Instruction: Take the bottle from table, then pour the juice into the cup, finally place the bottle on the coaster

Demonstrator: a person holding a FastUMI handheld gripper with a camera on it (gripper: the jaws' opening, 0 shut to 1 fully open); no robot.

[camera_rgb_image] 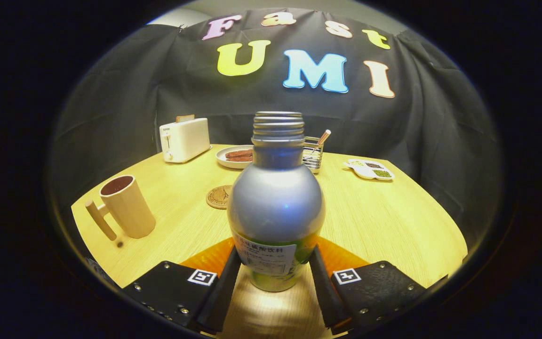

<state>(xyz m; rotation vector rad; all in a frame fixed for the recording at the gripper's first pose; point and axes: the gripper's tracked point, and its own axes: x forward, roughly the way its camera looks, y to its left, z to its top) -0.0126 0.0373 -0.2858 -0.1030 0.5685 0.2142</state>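
**A:** What is your claw [274, 278] doing?

**B:** Its two fingers flank the low, labelled part of the bottle [275, 207]. Each sits tight against a side there, so I call it clamped on the bottle, though I cannot tell how hard they press. The bottle stands upright between them, its base on or just above the counter [393, 221]; I cannot tell which.

**A:** And the rest, reckoned from the bottle?

**B:** The cup [127, 207], with its side handle, stands well off to the bottle's left, open mouth up. The coaster [218, 197] lies just behind the bottle's left shoulder, partly hidden by it. Farther back are a toaster [185, 139], a plate [233, 157], a wire holder [313, 153] and a small tray [370, 169], none of them needed.

**A:** How do you expect the bottle to handle?

**B:** The cap is off, bare threads at the neck, so any tilt on the way risks a spill. The body looks smooth and rounded, likely slippery, and it bulges above my fingers. I judge the straight labelled band the better place to hold: flatter sides, and paper gives more bite than the glossy dome. I cannot see how full it is, so I would assume some weight.

**A:** Holding low, will it sway?

**B:** Probably. I would carry it slowly toward the cup and tip gently.
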